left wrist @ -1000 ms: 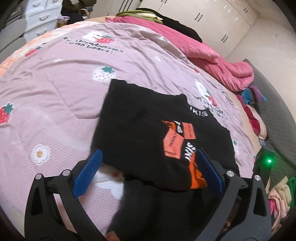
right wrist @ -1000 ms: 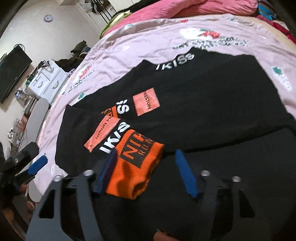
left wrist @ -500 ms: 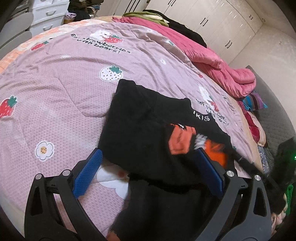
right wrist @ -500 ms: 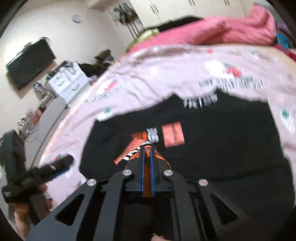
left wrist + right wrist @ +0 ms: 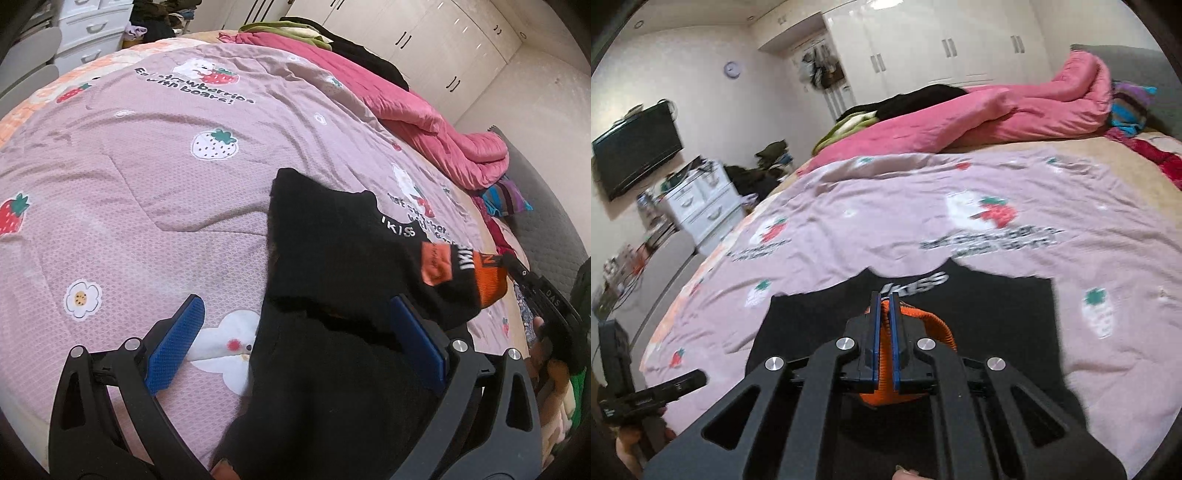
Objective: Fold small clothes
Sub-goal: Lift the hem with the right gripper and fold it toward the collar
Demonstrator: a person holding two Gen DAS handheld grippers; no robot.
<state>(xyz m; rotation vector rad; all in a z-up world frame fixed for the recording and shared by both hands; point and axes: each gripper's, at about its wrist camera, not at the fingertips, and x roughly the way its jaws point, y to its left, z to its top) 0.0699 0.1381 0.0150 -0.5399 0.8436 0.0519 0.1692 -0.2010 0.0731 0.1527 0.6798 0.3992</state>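
Pinching the orange cuff in our right gripper, we lift the sleeve across the black sweater lying on the bedspread, so it folds inward. Our left gripper hovers spread wide over the near hem, holding nothing, ready to steady it.

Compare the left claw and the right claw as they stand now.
The left claw is open, its blue pads spread wide; the right claw is shut on the orange ribbed cuff of the black knit sweater. The left claw holds nothing, above the pink strawberry-print bedspread; the right lifts the cuff. Both have black frames and blue pads.
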